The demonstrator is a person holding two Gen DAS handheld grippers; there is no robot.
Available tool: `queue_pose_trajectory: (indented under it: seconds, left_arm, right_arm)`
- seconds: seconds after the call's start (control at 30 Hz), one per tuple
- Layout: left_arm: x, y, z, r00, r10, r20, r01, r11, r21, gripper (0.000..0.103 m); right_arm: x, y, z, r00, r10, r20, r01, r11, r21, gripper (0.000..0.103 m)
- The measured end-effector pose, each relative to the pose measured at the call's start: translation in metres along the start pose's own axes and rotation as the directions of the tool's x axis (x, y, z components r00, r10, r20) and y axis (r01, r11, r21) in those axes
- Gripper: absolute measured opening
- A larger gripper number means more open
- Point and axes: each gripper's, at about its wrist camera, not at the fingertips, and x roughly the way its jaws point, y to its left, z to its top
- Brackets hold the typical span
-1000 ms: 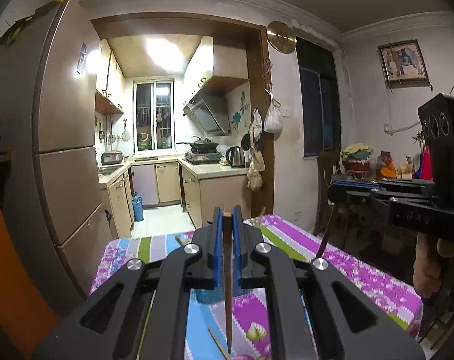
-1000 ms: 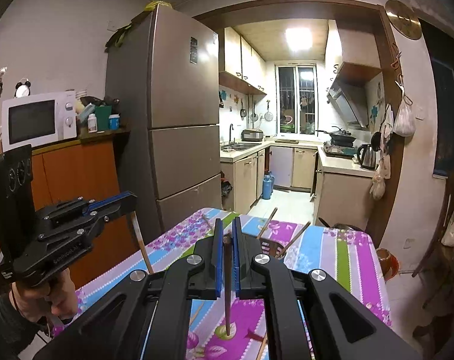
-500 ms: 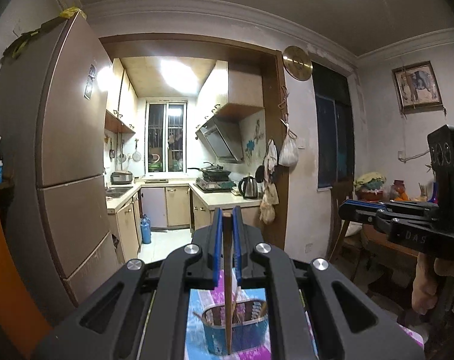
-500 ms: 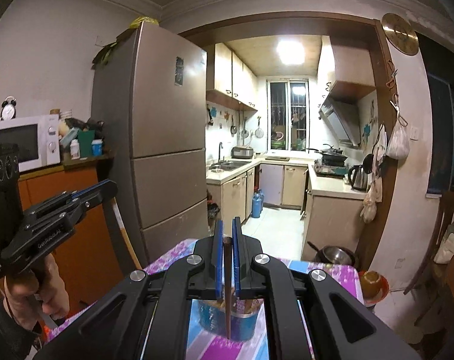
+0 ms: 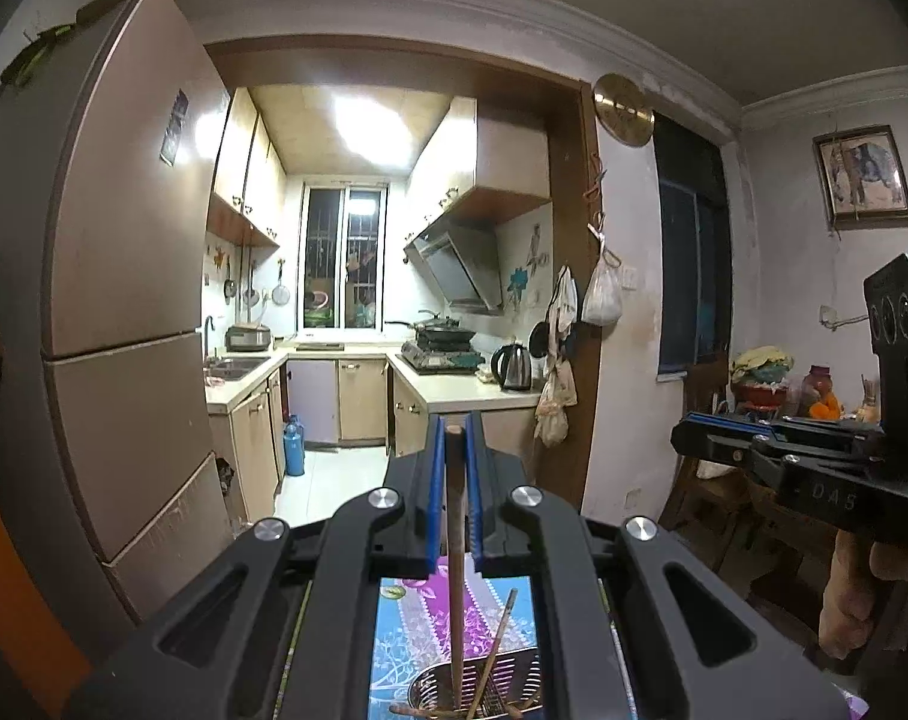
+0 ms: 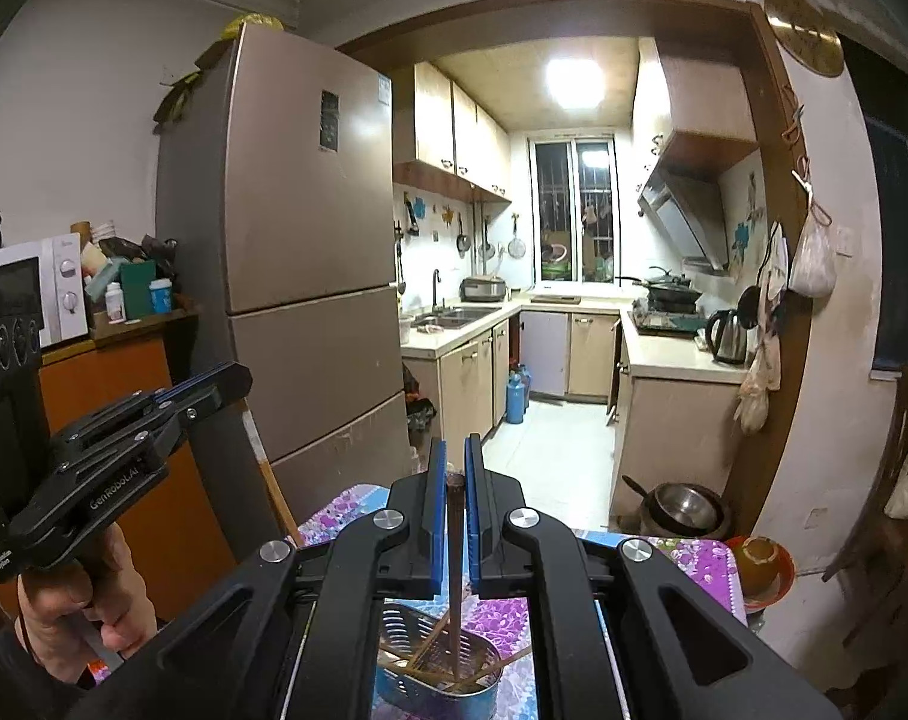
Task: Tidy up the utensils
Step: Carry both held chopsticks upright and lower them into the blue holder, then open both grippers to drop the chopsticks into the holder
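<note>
Left wrist view: left gripper [image 5: 454, 450], black angular plastic with ribbed blue pads, pinching a slim brown wooden chopstick [image 5: 454, 546] that hangs upright, lower end down inside a round perforated metal utensil holder [image 5: 436, 687] at the bottom edge. A second thin stick [image 5: 495, 648] leaning tilted in the same holder. Glossy floral tablecloth [image 5: 412, 618], blue and purple, beneath. Off to the right, the right gripper [image 5: 685, 441] seen from the side, matte black with a blue strip, gripped from below by a hand [image 5: 856, 594]. Tall brown fridge [image 5: 124, 300] on the left, kitchen doorway ahead

Right wrist view: right gripper [image 6: 452, 468], same black frame and blue pads, clamped on a dark round wooden chopstick [image 6: 455, 570] standing upright, its tip down in the slotted steel holder [image 6: 442, 672], blue-sided, oval-looking. Several pale sticks [image 6: 418, 651] crossed and slanted inside it, crowding the space around the tip. Patterned cloth [image 6: 688, 564] under it, a small orange bowl [image 6: 760, 564] past the table's far right corner. At left, the left gripper [image 6: 238, 381] in side view, fingers pressed together, a hand [image 6: 85, 606] around its handle, in front of an orange cabinet with a white microwave [image 6: 34, 294] on top
</note>
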Motion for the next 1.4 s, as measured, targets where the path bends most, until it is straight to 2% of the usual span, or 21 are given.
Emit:
queue_pose_trajectory:
  seconds: [0.47,0.73,0.77,0.83,0.87,0.93,1.17,1.23,1.33,1.4]
  left_arm:
    - [0.044,0.011,-0.023,0.998,-0.001,-0.062,-0.001,1.0,-0.029,0.005]
    - [0.054,0.011,-0.032,0.996,0.004,-0.089,-0.006,1.0,-0.027,0.006]
    - [0.055,0.011,-0.032,0.996,0.002,-0.091,-0.005,1.0,-0.03,0.008]
    - [0.055,0.012,-0.029,0.996,0.008,-0.089,-0.011,0.999,-0.03,0.02]
    - [0.055,0.012,-0.028,0.996,0.011,-0.085,-0.013,0.999,-0.031,0.031]
    - [0.051,0.012,-0.025,0.997,0.022,-0.072,-0.024,0.999,-0.03,0.038]
    - [0.02,0.003,-0.018,0.999,0.036,-0.038,-0.036,0.999,-0.009,0.043]
    - [-0.004,-0.007,-0.016,1.0,0.024,-0.009,-0.024,1.0,0.008,0.048]
    - [-0.04,-0.027,-0.024,1.0,0.004,0.012,-0.005,0.999,0.051,0.055]
    - [-0.068,-0.044,-0.038,1.0,-0.021,0.013,0.02,0.996,0.084,0.06]
  right_arm:
    - [0.052,-0.006,-0.03,0.999,0.007,-0.054,-0.008,1.0,-0.004,0.007]
    - [0.061,-0.011,-0.038,0.998,0.015,-0.061,-0.015,1.0,0.011,0.007]
    - [0.061,-0.011,-0.038,0.998,0.018,-0.062,-0.017,1.0,0.011,0.007]
    - [0.059,-0.01,-0.038,0.998,0.017,-0.059,-0.017,1.0,0.007,0.007]
    - [0.058,-0.01,-0.037,0.998,0.017,-0.057,-0.017,1.0,0.006,0.008]
    - [0.054,-0.01,-0.037,0.999,0.014,-0.052,-0.014,1.0,0.005,0.008]
    - [0.011,-0.011,-0.028,1.0,0.012,-0.005,-0.012,1.0,0.006,0.011]
    - [-0.021,-0.007,-0.026,1.0,0.018,0.025,-0.018,1.0,-0.012,0.022]
    - [-0.076,-0.003,-0.031,0.997,0.029,0.067,-0.027,0.999,-0.035,0.031]
    - [-0.115,0.002,-0.044,0.995,0.031,0.092,-0.026,0.998,-0.053,0.033]
